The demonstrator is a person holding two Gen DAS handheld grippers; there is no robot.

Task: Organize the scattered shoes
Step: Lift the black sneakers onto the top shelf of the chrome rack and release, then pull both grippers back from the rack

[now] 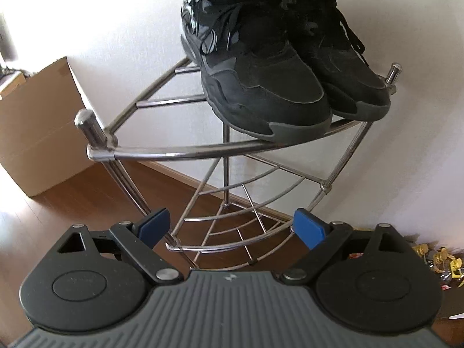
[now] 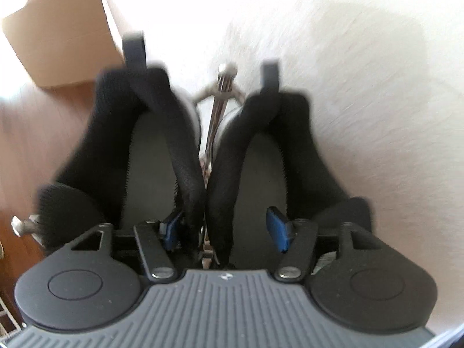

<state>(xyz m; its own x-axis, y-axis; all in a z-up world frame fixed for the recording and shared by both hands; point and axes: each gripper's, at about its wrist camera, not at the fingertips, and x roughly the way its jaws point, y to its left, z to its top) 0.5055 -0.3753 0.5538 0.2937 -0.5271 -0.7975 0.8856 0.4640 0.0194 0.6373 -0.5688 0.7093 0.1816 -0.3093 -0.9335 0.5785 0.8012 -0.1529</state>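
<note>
Two black sneakers sit side by side on the top tier of a chrome corner rack (image 1: 174,153), toes over its curved front rail: the left shoe (image 1: 261,87) and the right shoe (image 1: 348,72). My left gripper (image 1: 232,226) hangs open in front of and below them, with only the lower tiers showing between its blue pads. The right wrist view looks down into both shoe openings, the left shoe (image 2: 116,145) and the right shoe (image 2: 313,145). My right gripper (image 2: 224,229) is open, one blue pad inside each shoe, straddling the two inner collars without pressing on them.
A cardboard box (image 1: 37,133) stands on the wooden floor to the left of the rack, against the white wall. Small yellow toys (image 1: 443,261) lie on the floor at the right. A rack post (image 2: 224,78) rises behind the heels.
</note>
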